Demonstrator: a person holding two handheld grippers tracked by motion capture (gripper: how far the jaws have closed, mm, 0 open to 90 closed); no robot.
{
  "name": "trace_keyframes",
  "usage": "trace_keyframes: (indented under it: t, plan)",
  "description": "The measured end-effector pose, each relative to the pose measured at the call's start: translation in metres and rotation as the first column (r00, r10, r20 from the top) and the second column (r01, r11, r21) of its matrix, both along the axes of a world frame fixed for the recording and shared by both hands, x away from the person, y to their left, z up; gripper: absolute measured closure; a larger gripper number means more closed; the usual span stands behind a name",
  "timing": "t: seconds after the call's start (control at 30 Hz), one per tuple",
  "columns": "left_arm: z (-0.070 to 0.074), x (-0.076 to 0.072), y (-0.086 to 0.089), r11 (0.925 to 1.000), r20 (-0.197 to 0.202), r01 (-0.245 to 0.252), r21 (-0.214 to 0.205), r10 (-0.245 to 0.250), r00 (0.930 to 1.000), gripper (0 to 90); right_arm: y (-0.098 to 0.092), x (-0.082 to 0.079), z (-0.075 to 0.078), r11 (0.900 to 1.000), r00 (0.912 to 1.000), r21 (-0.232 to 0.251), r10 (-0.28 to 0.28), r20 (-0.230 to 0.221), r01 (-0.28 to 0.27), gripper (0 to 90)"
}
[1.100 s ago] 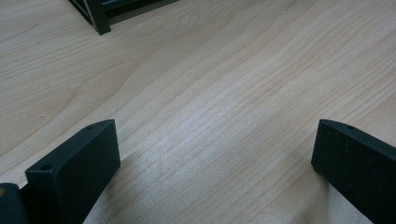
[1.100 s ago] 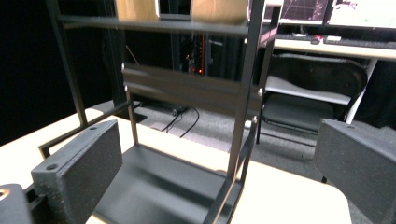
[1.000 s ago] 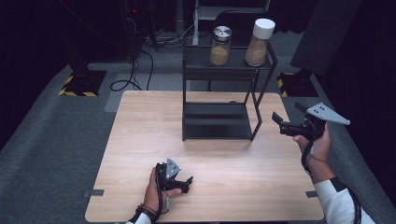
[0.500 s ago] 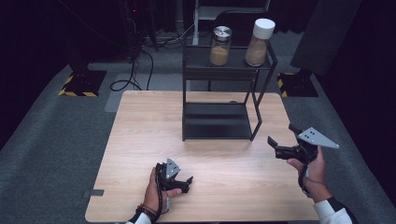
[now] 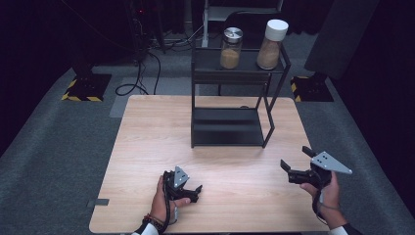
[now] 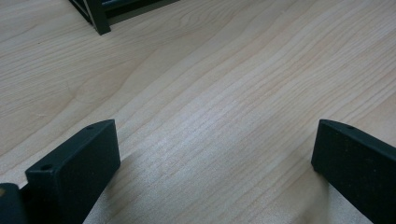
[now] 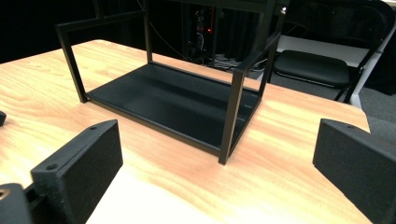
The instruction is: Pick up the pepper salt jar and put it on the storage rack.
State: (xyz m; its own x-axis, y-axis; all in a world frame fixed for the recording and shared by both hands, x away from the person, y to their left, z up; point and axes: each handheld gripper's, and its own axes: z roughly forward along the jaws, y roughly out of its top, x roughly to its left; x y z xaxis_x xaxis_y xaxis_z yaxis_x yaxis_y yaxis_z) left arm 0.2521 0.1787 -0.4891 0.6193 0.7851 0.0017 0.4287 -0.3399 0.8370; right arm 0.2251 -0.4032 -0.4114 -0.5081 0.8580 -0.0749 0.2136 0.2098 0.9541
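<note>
Two jars (image 5: 231, 48) of brown powder top a black shelf (image 5: 229, 126). Both grippers, left (image 5: 192, 188) and right (image 5: 296, 161), gape wide, empty. The right gripper view adds a chair (image 7: 312, 68).

Both grippers are black, blocky tools with two thick, flat-sided jaws, each jaw bearing a small round screw hole near its tip. The right gripper (image 5: 296, 167) carries a grey three-cornered plate with small dark holes on top, and the left gripper (image 5: 192, 188) has a smaller grey plate; a thin dark cable trails from each. The person's left wrist wears a beaded bracelet with a red band, and a white sleeve edge shows at both forearms
</note>
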Motion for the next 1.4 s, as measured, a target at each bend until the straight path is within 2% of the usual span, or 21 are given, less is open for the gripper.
trace_keyframes:
  t: [0.37, 0.53, 0.9, 1.4]
  plan:
    - [0.000, 0.000, 0.000, 1.0000, 0.000, 0.002, 0.000, -0.002, 1.0000, 1.0, -0.004, -0.018, -0.027, 0.9998, 0.9991, -0.013, -0.017, -0.038, 0.017, 1.2]
    - [0.000, 0.000, 0.000, 1.0000, 0.000, 0.002, 0.000, -0.002, 1.0000, 1.0, -0.007, -0.020, -0.034, 0.9996, 0.9980, 0.004, -0.027, -0.057, 0.027, 1.2]
    - [0.000, 0.000, 0.000, 1.0000, 0.000, 0.002, 0.000, -0.002, 1.0000, 1.0, -0.006, -0.023, -0.050, 0.9996, 0.9945, -0.026, -0.016, -0.103, 0.013, 1.2]
    - [0.000, 0.000, 0.000, 1.0000, 0.000, 0.002, 0.000, -0.002, 1.0000, 1.0, -0.005, -0.027, -0.071, 0.9978, 0.9830, -0.067, -0.011, -0.183, -0.001, 1.3]
